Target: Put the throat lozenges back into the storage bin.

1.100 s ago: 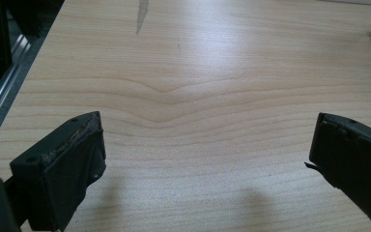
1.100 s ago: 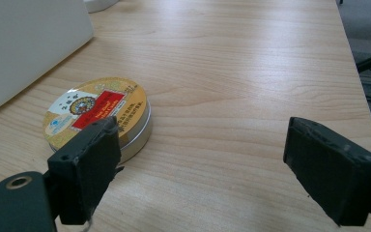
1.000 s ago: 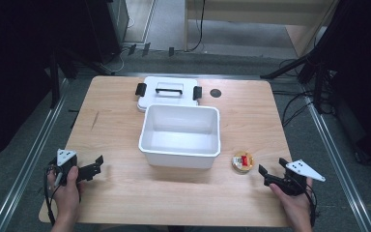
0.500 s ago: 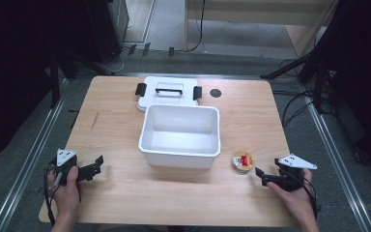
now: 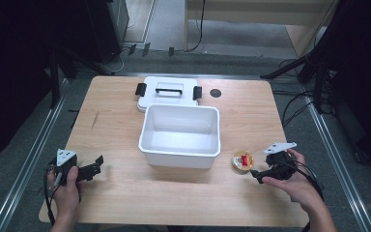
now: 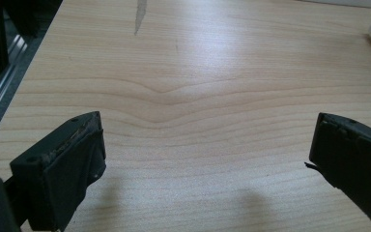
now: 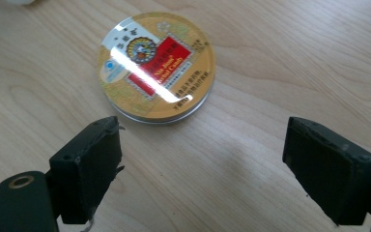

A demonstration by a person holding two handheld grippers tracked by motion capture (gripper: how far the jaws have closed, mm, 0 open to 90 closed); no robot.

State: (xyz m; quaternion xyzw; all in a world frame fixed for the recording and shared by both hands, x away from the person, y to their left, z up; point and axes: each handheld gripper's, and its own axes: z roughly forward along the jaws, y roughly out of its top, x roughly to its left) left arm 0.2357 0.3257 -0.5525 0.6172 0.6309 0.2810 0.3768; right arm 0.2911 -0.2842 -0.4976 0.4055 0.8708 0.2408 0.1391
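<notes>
The round tin (image 7: 157, 66) lies flat just ahead of the right gripper (image 7: 200, 166), slightly left of centre. Its jaws stand apart, probably wide enough. The left gripper (image 6: 205, 164), jaws also apart, rests far off.

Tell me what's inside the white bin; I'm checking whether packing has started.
The white bin looks empty: its far wall and most of its floor show bare white. Its near wall hides the floor strip closest to the person. The round candy tin lies outside, on the table.

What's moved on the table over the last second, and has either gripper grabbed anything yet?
The right gripper has slid left toward the round tin, jaws open, the tin just ahead of them and not yet gripped. Nothing was taken or let go. The left gripper, the white bin, its lid and the tin stayed put.
</notes>
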